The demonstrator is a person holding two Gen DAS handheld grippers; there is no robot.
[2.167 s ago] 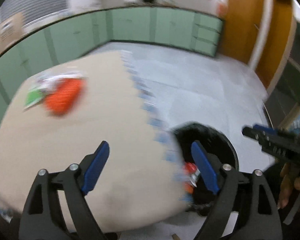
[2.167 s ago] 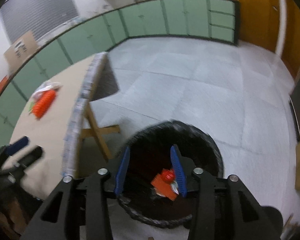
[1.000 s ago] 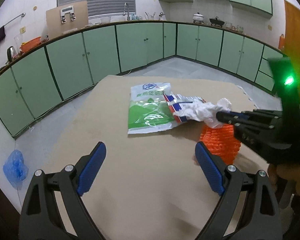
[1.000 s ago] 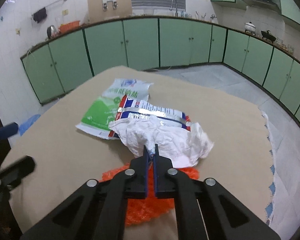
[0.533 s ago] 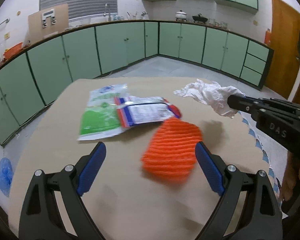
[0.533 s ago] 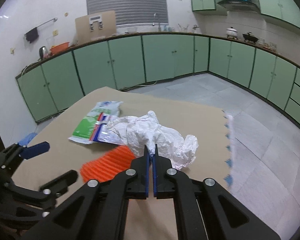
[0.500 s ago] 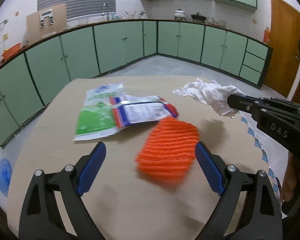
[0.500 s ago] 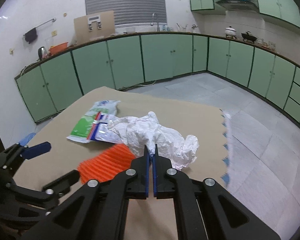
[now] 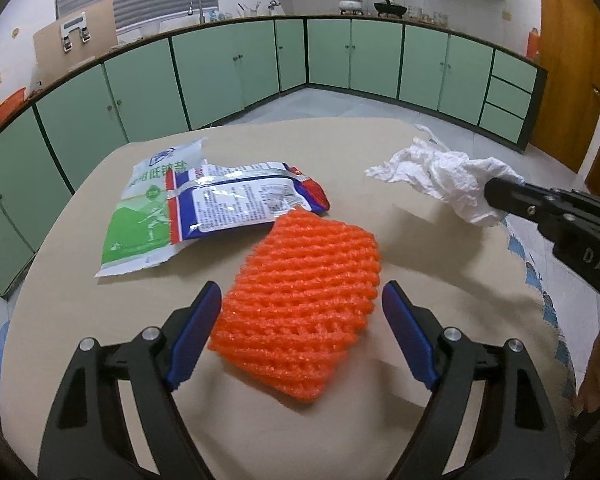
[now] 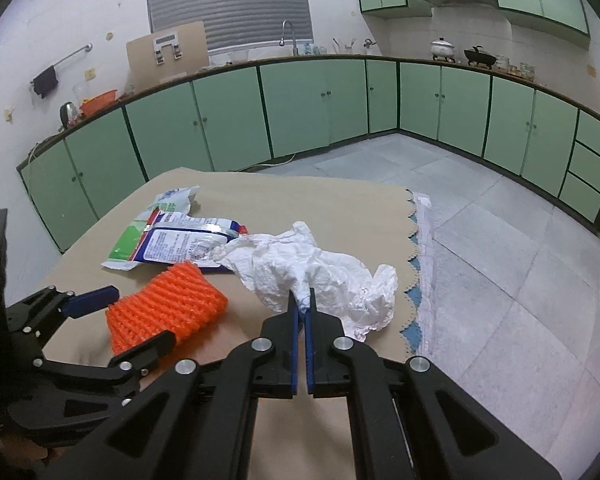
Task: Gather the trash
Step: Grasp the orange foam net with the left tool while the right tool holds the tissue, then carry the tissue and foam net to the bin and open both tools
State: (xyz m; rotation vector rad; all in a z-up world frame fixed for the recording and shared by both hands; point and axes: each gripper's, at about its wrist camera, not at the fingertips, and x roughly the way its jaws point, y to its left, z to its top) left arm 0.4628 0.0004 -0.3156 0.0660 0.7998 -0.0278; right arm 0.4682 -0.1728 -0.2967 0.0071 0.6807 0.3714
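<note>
The orange net [image 9: 300, 300] lies on the near part of the table [image 9: 100, 360], between the blue pads [image 9: 194, 332] of the left gripper [image 9: 302, 332], whose jaws have just been closing but stand wide and untouching. To its right the right gripper [image 10: 302, 306] pinches the white tissue [image 10: 320, 276] above the table, with two wrappers [image 9: 204, 204] lying farther left.

A home kitchen: green base cabinets [image 10: 300, 112], sink tap [image 10: 287, 36], pots [image 10: 442, 49] on the counter.
</note>
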